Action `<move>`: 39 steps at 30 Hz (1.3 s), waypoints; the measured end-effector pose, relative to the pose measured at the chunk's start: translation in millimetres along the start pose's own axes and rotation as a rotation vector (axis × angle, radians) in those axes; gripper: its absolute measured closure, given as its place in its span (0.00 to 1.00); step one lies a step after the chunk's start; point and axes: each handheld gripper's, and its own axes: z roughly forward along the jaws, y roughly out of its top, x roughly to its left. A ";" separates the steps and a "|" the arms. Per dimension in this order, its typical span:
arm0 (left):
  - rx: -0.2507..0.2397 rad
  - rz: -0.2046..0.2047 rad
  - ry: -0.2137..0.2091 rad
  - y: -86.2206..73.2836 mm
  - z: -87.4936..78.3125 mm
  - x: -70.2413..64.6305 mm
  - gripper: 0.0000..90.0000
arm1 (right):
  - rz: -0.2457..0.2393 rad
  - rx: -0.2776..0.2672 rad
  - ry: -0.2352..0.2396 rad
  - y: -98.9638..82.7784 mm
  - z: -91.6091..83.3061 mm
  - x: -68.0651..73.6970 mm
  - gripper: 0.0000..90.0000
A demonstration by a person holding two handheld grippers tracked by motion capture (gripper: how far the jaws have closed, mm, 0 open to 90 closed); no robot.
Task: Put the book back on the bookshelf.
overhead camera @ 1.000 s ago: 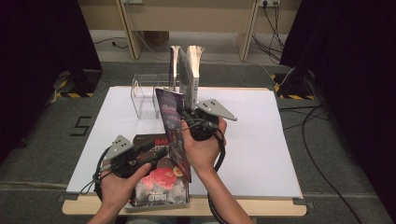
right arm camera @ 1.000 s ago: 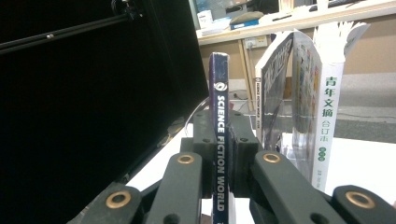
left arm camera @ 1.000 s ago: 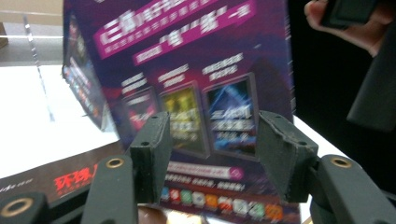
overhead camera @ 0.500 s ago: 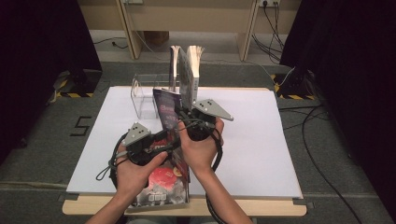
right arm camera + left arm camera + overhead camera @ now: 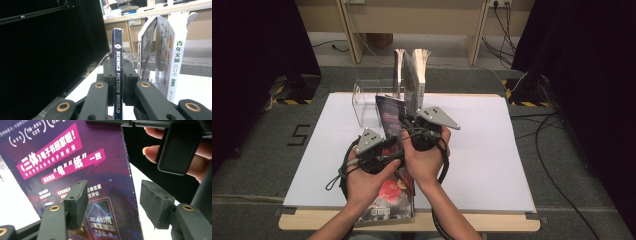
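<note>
The right gripper was clamped on the spine of a purple magazine, holding it upright just in front of the standing books. The left gripper had just been opening, its jaws apart beside the magazine's cover, nothing gripped.

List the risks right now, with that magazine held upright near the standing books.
1. The right gripper pinches the Science Fiction World magazine by its thin spine alone; it could sag or twist.
2. The left gripper has just been opening, pads clear of the cover, so it lends no support.
3. The leaning books stand close and could topple if nudged.
</note>
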 end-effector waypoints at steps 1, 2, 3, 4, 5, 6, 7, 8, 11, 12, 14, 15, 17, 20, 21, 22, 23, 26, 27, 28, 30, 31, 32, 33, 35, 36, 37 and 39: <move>0.001 0.003 0.006 0.1 1.1 -0.5 0.43 | 0.000 0.000 -0.001 -0.3 0.2 0.6 0.94; 0.003 0.008 0.011 0.2 2.2 -0.8 0.43 | 0.000 0.003 0.000 -0.5 0.5 1.0 0.94; 0.006 0.013 0.017 0.2 3.5 -1.1 0.43 | -0.001 0.003 -0.007 -0.8 0.8 1.7 0.94; 0.007 0.013 0.022 0.3 4.3 -1.2 0.44 | -0.006 0.002 -0.012 -1.1 1.2 2.4 0.94; 0.006 0.012 0.026 0.4 5.4 -1.1 0.44 | -0.005 0.003 -0.010 -1.2 1.3 2.6 0.94; 0.007 0.015 0.033 0.5 6.4 -1.0 0.44 | -0.007 0.003 -0.012 -1.3 1.3 2.9 0.94; 0.008 0.022 0.040 0.6 7.1 -1.1 0.45 | -0.007 0.004 -0.012 -1.4 1.3 3.0 0.94; 0.011 0.025 0.043 0.8 8.1 -1.6 0.44 | -0.010 0.005 -0.014 -1.5 1.3 3.1 0.94; 0.011 0.026 0.045 1.1 10.0 -2.9 0.46 | -0.012 0.004 -0.016 -1.9 1.5 3.8 0.94; 0.013 0.025 0.043 0.9 10.5 -3.3 0.46 | -0.012 0.003 -0.015 -1.9 1.5 4.1 0.94; 0.015 0.032 0.046 0.3 11.0 -4.3 0.47 | -0.013 0.003 -0.016 -2.1 1.6 4.6 0.94; 0.014 0.033 0.048 0.0 11.2 -4.3 0.47 | -0.015 0.003 -0.017 -2.3 1.6 4.6 0.94; 0.014 0.031 0.048 -0.3 11.5 -3.8 0.50 | -0.017 0.004 -0.020 -2.5 1.4 4.5 0.94; 0.018 0.041 0.054 -0.8 12.0 -4.7 0.50 | -0.012 0.006 -0.020 -3.0 1.3 4.3 0.94; 0.021 0.049 0.054 -1.0 11.7 -5.1 0.51 | -0.011 0.007 -0.019 -3.1 1.2 4.3 0.94; 0.022 0.052 0.057 -1.3 11.6 -5.9 0.52 | -0.011 0.008 -0.019 -3.4 1.2 4.6 0.94; 0.022 0.053 0.058 -1.4 11.6 -6.1 0.52 | -0.015 0.008 -0.021 -3.7 1.4 4.7 0.94; 0.022 0.051 0.066 -1.1 11.7 -6.8 0.52 | -0.012 0.008 -0.021 -4.0 1.6 4.6 0.94; 0.019 0.050 0.069 -1.1 11.8 -7.5 0.52 | -0.013 0.006 -0.024 -4.1 1.7 4.9 0.94; 0.018 0.046 0.071 -1.2 12.2 -8.2 0.50 | -0.015 0.005 -0.026 -4.2 1.9 5.3 0.94; 0.016 0.049 0.072 -1.6 12.6 -10.1 0.48 | -0.017 0.006 -0.027 -4.2 2.4 5.1 0.94; 0.016 0.048 0.073 -1.6 12.9 -10.6 0.48 | -0.016 0.007 -0.027 -4.1 2.5 4.8 0.94; 0.017 0.047 0.078 -1.5 13.3 -10.8 0.47 | -0.015 0.007 -0.026 -4.1 2.4 4.6 0.94; 0.019 0.050 0.085 -1.3 13.7 -10.7 0.47 | -0.016 0.007 -0.028 -4.2 2.0 4.8 0.94; 0.020 0.045 0.096 -0.9 14.4 -10.8 0.47 | -0.017 0.005 -0.026 -4.3 1.1 6.0 0.94; 0.019 0.039 0.097 -0.7 14.6 -11.6 0.46 | -0.019 0.004 -0.027 -4.4 0.8 7.0 0.94; 0.019 0.042 0.102 -0.8 14.7 -12.3 0.45 | -0.023 0.002 -0.028 -4.6 0.8 7.5 0.94; 0.021 0.051 0.111 -1.3 15.3 -12.1 0.45 | -0.025 0.001 -0.029 -4.6 0.8 7.8 0.94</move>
